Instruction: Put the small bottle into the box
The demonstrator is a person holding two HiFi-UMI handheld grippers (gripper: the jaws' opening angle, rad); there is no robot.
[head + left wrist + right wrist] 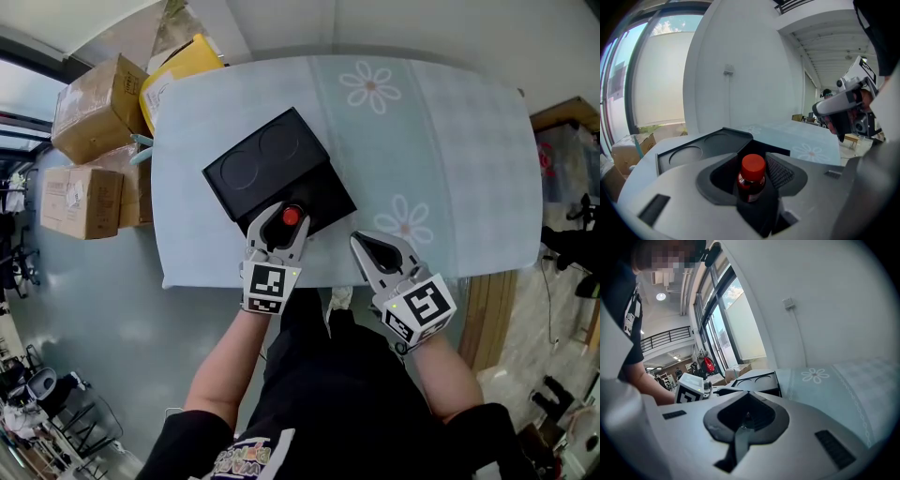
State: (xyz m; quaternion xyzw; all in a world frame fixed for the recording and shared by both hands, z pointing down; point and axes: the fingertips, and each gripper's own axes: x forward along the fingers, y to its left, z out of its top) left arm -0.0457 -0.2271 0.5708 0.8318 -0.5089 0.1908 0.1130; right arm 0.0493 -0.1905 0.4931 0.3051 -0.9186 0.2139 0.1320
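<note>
One small bottle (291, 217) with a red cap stands upright between the jaws of the left gripper (280, 223), at the 6 o'clock end of the black box (267, 159). It looks to be over or in the box's open near compartment. Its base is hidden behind the jaw joint, so I cannot tell whether it is already resting on the bottom. The box's other half, with two round recesses, lies toward 11 o'clock.

In the left gripper view the jaws stand spread. The ribbed pad (779, 171) at the bottle's 3 o'clock shows clear of the glass rather than pinching it. The step in hand therefore appears to be the release, with the placing nearly done.

The right gripper (364, 246) sits at about 4 o'clock from the bottle on the table (450, 141). Its jaws are pressed together on nothing.

The next move probably calls for drawing the left gripper straight back toward 6 o'clock without brushing the cap. A nudge could tip the bottle.
</note>
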